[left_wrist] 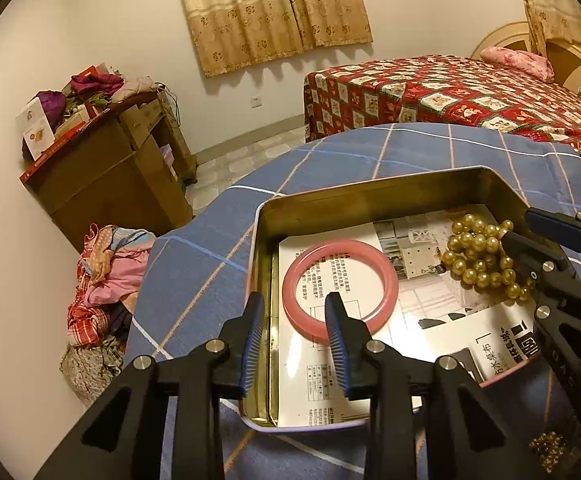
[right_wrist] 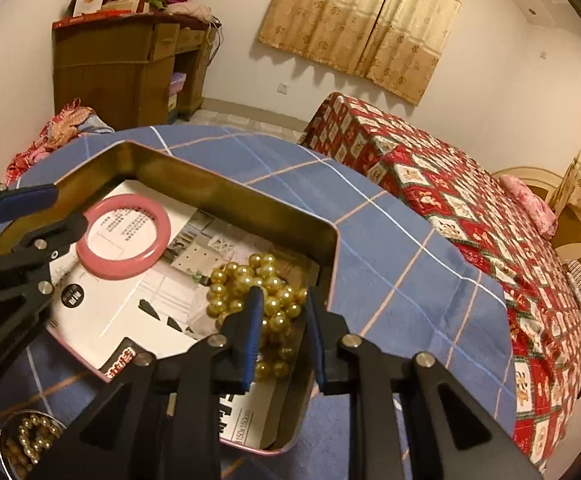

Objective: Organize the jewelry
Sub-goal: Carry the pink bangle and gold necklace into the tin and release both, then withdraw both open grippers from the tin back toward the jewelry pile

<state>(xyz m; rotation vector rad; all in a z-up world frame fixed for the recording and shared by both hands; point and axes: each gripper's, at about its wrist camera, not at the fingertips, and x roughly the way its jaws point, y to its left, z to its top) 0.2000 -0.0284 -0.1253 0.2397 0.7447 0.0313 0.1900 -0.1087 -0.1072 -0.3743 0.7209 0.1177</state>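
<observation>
Blue checked cloth (left_wrist: 218, 240) covers the table where a brass-coloured metal tin (left_wrist: 370, 196) stands open, its floor lined with printed paper (left_wrist: 442, 320). Beyond the table are a bed under a red patterned quilt (left_wrist: 450, 92) and a wooden cabinet (left_wrist: 102, 176) piled with clothes.

Inside the tin a pink bangle (left_wrist: 340, 288) lies flat on the paper toward the left end. The left gripper (left_wrist: 294, 316) stands with its jaws apart over the tin's left wall: one finger is outside that wall, the other reaches in over the bangle's near rim, and neither presses on the ring.

A heap of gold pearl beads (right_wrist: 258, 304) fills the tin's right end. The right gripper (right_wrist: 282, 312) is down among them, its jaws parted, one finger against the beads and the other by the tin's wall; the beads lie loose, not clamped. A small dish of smaller gold beads (right_wrist: 30, 440) sits on the cloth near the tin's front edge.
</observation>
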